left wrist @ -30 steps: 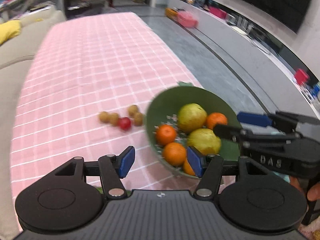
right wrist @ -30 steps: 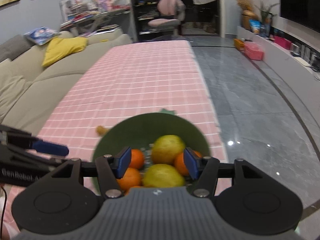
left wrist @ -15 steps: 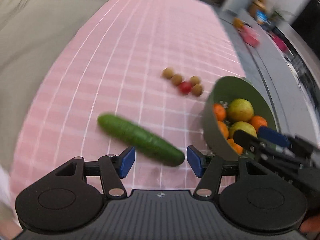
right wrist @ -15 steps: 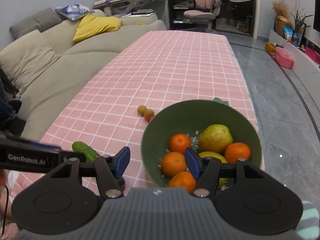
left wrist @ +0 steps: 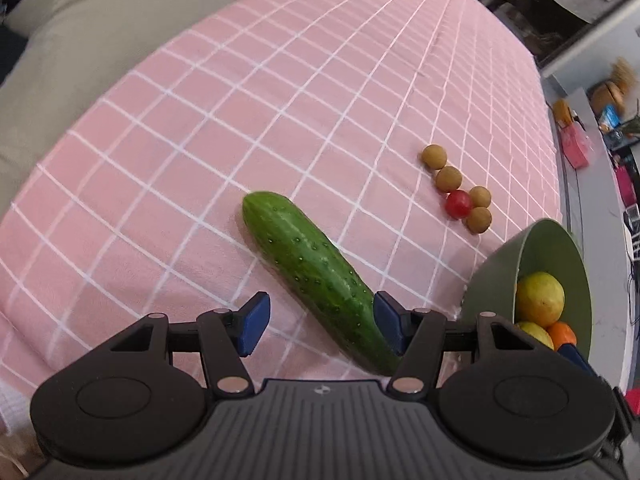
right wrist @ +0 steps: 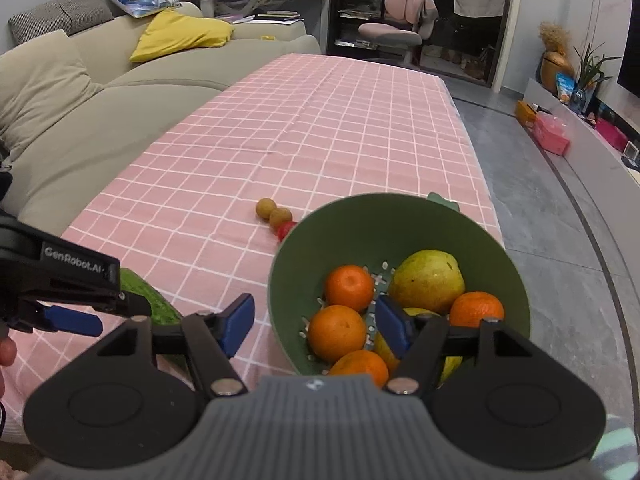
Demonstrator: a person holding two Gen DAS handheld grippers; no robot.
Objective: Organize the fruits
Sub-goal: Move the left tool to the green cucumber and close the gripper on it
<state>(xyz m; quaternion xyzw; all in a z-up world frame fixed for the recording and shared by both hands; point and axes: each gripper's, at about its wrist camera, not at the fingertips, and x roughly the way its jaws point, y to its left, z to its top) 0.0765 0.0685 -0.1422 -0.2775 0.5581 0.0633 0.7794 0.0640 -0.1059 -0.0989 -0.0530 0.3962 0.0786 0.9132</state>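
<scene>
While both grippers stand open and hold nothing, the cucumber lies loose on the cloth and the fruit sits in the green bowl.

Nearest, the left gripper (left wrist: 318, 322) hangs over the cucumber's (left wrist: 310, 270) near end, its jaws wide, the right pad just beside the skin and the left pad well clear; the cucumber lies slantwise on the pink checked tablecloth (left wrist: 280, 80). The right gripper (right wrist: 314, 322) has just been opening its jaws, which straddle the near rim of the green bowl (right wrist: 400, 220) without pressing it; one pad is inside, among the oranges (right wrist: 348, 286) and pears (right wrist: 426, 280). Beyond the bowl, four small brown fruits (left wrist: 448, 178) and a cherry tomato (left wrist: 458, 203) cluster on the cloth. Farther off are a beige sofa (right wrist: 120, 92) with a yellow cushion (right wrist: 180, 34).
</scene>
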